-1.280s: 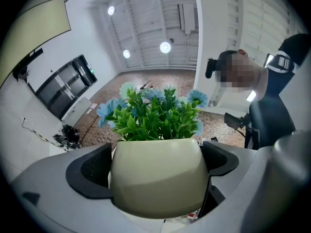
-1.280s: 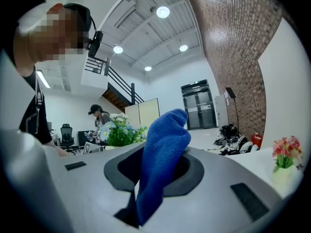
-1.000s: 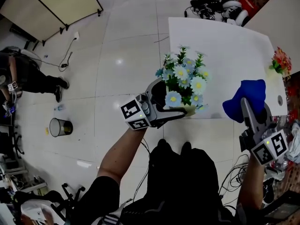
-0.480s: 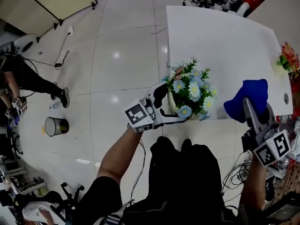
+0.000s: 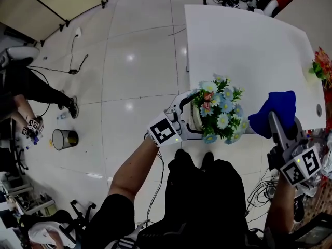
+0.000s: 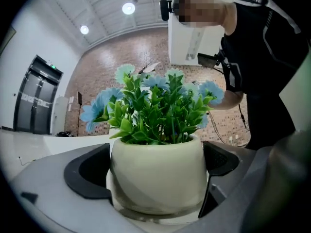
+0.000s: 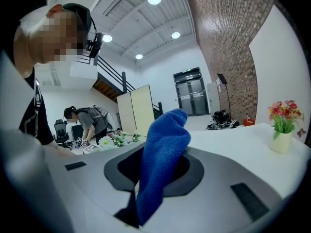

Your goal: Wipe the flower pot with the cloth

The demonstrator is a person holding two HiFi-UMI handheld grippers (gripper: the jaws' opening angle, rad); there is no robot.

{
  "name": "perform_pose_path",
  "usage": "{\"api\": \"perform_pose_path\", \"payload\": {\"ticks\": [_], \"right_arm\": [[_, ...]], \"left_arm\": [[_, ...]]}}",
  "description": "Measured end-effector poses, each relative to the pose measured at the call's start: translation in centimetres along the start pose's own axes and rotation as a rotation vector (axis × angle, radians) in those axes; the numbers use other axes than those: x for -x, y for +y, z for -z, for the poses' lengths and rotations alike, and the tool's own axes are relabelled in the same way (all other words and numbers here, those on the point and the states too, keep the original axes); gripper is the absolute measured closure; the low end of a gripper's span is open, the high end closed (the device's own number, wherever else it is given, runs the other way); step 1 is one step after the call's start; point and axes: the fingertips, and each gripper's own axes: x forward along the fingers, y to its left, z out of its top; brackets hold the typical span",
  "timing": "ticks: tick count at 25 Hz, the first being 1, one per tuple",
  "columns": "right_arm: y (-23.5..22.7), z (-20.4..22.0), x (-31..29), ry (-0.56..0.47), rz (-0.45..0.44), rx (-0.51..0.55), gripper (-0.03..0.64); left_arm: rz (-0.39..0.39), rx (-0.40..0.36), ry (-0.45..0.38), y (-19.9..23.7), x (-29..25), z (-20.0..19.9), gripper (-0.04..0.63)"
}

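The left gripper [image 5: 194, 115] is clamped on the flower pot [image 6: 156, 171], one dark jaw pad pressed against each side of its round cream body. The pot stands upright between the jaws and is packed with green leaves and pale blue and white artificial flowers [image 5: 222, 114]. In the head view it sits at the near edge of the white table [image 5: 244, 40], towards the table's left side. Whether its base touches the tabletop cannot be told.

The right gripper [image 5: 274, 119] is closed on the blue cloth [image 7: 163, 154]. The jaws pinch a fold low down, and the rest of the terry fabric rises in a bunched lump above them. Cloth and pot are apart, with the cloth to the right of the flowers over the table's near right corner.

Each gripper carries a marker cube — the left one [image 5: 165, 131], the right one [image 5: 301, 165] — printed with black-and-white square patterns and no readable lettering.

At the far right edge of the table stands a small pot of red flowers [image 7: 282, 130]. On the tiled floor to the left is a round waste bin [image 5: 66, 139].
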Motion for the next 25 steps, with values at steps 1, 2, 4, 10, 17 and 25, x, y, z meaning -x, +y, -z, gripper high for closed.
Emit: {"api": "perform_pose_path", "payload": {"ticks": [1,2,4,10,17,25], "right_arm": [[-0.1,0.0,0.0,0.004,0.000,-0.004,0.540],[-0.3,0.0,0.1,0.006,0.001,-0.008,0.540],[-0.4,-0.1,0.2,0.010,0.008,-0.015,0.539],[0.1,-0.9,1.0,0.024,0.008,-0.009,0.540],[1.0,-5.2,2.1,0.018,0.023,-0.049,0.540],[4.8,-13.2,4.1,-0.083,0.016,-0.022,0.540]], "left_arm": [[-0.001,-0.006,0.008,0.1,-0.3,0.0,0.002],[-0.004,-0.013,0.014,0.3,-0.6,0.0,0.002],[-0.011,-0.024,0.015,0.3,-0.6,0.0,0.002],[-0.067,0.032,0.004,0.3,1.1,-0.8,0.002],[-0.254,0.155,-0.038,1.4,7.4,-7.2,0.002],[-0.398,0.015,-0.147,-2.0,12.1,-23.5,0.215]]}}
